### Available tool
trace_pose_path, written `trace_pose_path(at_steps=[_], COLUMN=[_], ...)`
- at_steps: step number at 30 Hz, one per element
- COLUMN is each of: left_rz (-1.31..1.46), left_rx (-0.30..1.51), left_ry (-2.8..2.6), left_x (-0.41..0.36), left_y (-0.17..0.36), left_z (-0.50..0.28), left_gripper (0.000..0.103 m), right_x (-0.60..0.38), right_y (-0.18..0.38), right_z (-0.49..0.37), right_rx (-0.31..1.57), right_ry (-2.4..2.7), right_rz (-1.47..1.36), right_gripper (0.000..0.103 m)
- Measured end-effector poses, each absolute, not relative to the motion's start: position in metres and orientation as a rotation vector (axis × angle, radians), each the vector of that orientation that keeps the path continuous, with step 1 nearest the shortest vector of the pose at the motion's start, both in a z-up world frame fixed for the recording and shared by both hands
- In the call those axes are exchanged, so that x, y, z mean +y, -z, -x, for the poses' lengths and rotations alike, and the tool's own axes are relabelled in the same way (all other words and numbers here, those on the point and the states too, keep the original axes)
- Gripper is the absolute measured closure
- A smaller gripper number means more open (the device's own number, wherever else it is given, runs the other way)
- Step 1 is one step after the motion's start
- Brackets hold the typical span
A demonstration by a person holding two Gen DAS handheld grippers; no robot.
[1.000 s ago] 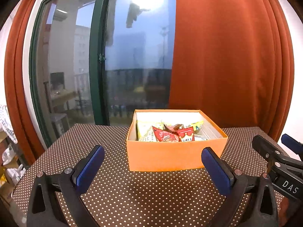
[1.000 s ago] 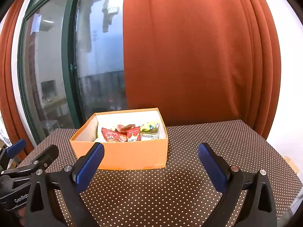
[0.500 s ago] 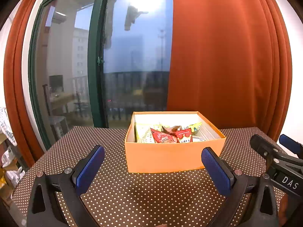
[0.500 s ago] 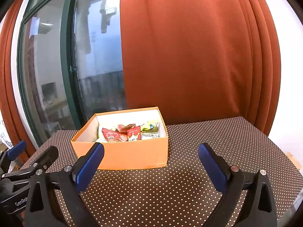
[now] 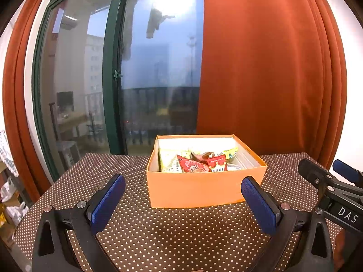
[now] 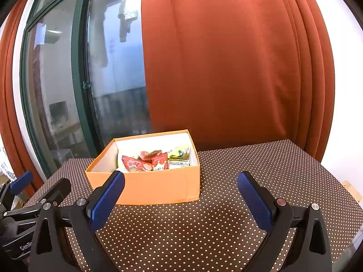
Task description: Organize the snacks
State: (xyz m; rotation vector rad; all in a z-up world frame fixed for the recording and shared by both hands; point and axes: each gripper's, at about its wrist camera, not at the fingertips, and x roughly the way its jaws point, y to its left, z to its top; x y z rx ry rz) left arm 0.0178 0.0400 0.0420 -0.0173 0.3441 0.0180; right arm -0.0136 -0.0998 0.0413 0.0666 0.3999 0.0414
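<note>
An open orange box stands on the polka-dot table; it also shows in the right wrist view. Several snack packets lie inside it, red, yellow and white ones. My left gripper is open and empty, held above the table in front of the box. My right gripper is open and empty, in front of the box's right corner. Each gripper shows at the edge of the other's view, the right one and the left one.
An orange curtain hangs behind the table, beside a glass door with a dark green frame. The table's right edge and left edge are in view. Bags and clutter lie at the far left.
Both grippers have tilted or risen slightly, so the box sits a little lower in both views. Both stay open and empty.
</note>
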Motion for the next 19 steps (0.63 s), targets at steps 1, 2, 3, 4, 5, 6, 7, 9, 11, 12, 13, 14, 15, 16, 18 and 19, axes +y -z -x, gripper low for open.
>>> trace_pose_path(at_steps=[1, 2, 3, 4, 5, 6, 7, 9, 11, 12, 13, 14, 15, 16, 18, 19], left_rz=[0.017, 0.016, 0.016, 0.016, 0.015, 0.015, 0.014, 0.017, 0.017, 0.018, 0.017, 0.016, 0.015, 0.013, 0.010, 0.010], left_rx=[0.344, 0.344, 0.344, 0.343, 0.343, 0.342, 0.343, 0.341, 0.341, 0.342, 0.343, 0.345, 0.347, 0.348, 0.348, 0.349], left_ry=[-0.019, -0.019, -0.019, -0.018, -0.018, -0.019, -0.021, -0.022, -0.020, -0.020, -0.019, -0.018, -0.018, -0.018, -0.017, -0.016], left_x=[0.0398, 0.0396, 0.0391, 0.0386, 0.0382, 0.0381, 0.0373, 0.0378, 0.0383, 0.0386, 0.0384, 0.0381, 0.0381, 0.0381, 0.0381, 0.0383], left_y=[-0.0420, -0.0422, -0.0422, -0.0423, -0.0422, -0.0421, -0.0420, -0.0422, -0.0422, -0.0423, -0.0418, -0.0414, -0.0413, -0.0410, -0.0407, -0.0409], left_z=[-0.0180, -0.0179, -0.0183, -0.0183, -0.0181, -0.0182, -0.0184, -0.0182, -0.0180, -0.0179, -0.0180, -0.0185, -0.0190, -0.0189, -0.0192, -0.0188], left_gripper=[0.000, 0.000, 0.000, 0.000, 0.000, 0.000, 0.000, 0.000, 0.000, 0.000, 0.000, 0.000, 0.000, 0.000, 0.000, 0.000], right_x=[-0.1000, -0.1001, -0.1000, -0.1002, -0.1005, -0.1005, -0.1007, -0.1009, -0.1005, -0.1002, -0.1005, -0.1006, -0.1010, -0.1015, -0.1022, -0.1022], right_y=[-0.0417, -0.0420, -0.0422, -0.0425, -0.0426, -0.0427, -0.0428, -0.0428, -0.0430, -0.0429, -0.0429, -0.0426, -0.0425, -0.0422, -0.0417, -0.0416], right_z=[0.0143, 0.0146, 0.0149, 0.0150, 0.0152, 0.0153, 0.0155, 0.0156, 0.0165, 0.0166, 0.0158, 0.0155, 0.0150, 0.0146, 0.0142, 0.0141], right_rx=[0.399, 0.398, 0.397, 0.396, 0.397, 0.397, 0.396, 0.397, 0.393, 0.393, 0.395, 0.396, 0.398, 0.400, 0.403, 0.403], right_ry=[-0.042, -0.041, -0.038, -0.037, -0.037, -0.038, -0.040, -0.039, -0.039, -0.038, -0.038, -0.038, -0.038, -0.037, -0.036, -0.035], right_rz=[-0.068, -0.067, -0.066, -0.065, -0.065, -0.066, -0.067, -0.067, -0.064, -0.063, -0.063, -0.063, -0.064, -0.066, -0.068, -0.068], right_gripper=[0.002, 0.002, 0.002, 0.002, 0.002, 0.002, 0.002, 0.002, 0.002, 0.002, 0.002, 0.002, 0.002, 0.002, 0.002, 0.002])
